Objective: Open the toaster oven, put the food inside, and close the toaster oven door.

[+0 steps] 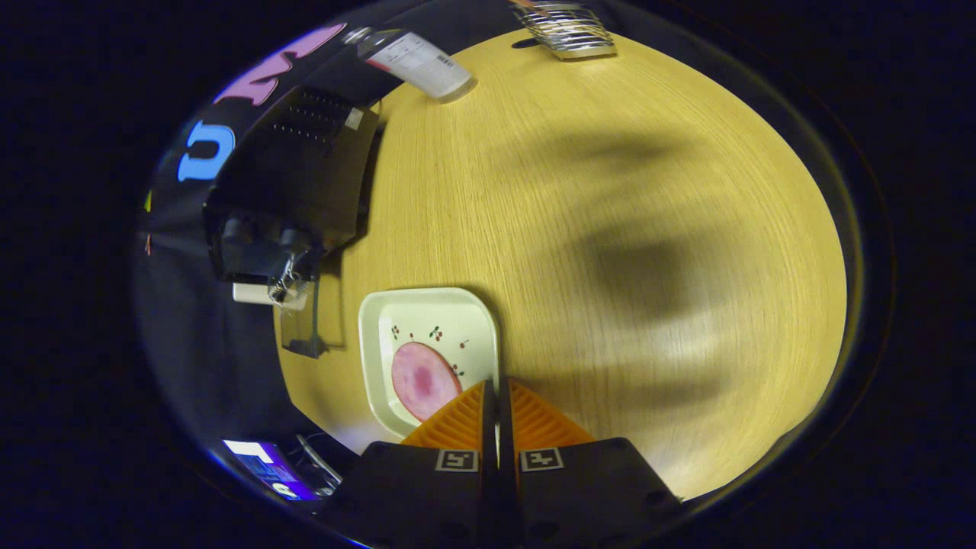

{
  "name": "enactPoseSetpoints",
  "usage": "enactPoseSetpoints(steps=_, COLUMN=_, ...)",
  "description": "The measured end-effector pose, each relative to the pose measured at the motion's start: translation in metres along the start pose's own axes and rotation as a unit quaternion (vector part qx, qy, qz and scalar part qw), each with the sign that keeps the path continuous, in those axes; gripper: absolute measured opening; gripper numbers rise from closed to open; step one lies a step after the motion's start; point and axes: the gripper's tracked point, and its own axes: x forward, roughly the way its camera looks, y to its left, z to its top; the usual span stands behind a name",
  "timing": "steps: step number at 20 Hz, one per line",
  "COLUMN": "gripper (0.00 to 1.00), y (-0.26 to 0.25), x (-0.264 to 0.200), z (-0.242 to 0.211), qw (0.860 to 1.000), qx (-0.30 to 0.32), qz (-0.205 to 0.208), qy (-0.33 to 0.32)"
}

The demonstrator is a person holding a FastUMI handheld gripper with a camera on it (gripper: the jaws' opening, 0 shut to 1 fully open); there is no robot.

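A square white plate point(381, 335) with small red flower marks lies on the wooden table point(610, 229), carrying a round pink slice of ham point(422, 379). My gripper point(497, 385) sits at the plate's right rim with its fingers point(457, 423) together, and the rim runs in between the tips. Beyond the plate to the left stands the black toaster oven point(297, 175), seen from above. Its glass door point(301, 329) hangs open toward the plate.
A clear bottle with a white label point(418, 61) stands at the table's far edge beside the oven. A metal wire rack point(568, 29) sits farther along that edge. A lit screen point(267, 465) shows off the table near the fingers. Bare wood stretches to the right.
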Motion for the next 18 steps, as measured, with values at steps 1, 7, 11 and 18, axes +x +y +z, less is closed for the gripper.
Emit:
enactPoseSetpoints(steps=1, gripper=0.06, y=0.002, x=0.000, z=-0.001, qw=1.000, qx=0.016, qz=0.014, qy=-0.004)
enactPoseSetpoints(steps=7, gripper=0.06, y=0.022, x=-0.021, z=-0.006, qw=0.997, qx=0.050, qz=0.047, qy=-0.031)
enactPoseSetpoints(steps=11, gripper=0.06, y=0.057, x=-0.025, z=-0.021, qw=0.995, qx=0.063, qz=0.065, qy=-0.046)
enactPoseSetpoints(steps=18, gripper=0.06, y=0.132, x=-0.013, z=-0.068, qw=0.989, qx=0.094, qz=0.087, qy=-0.071)
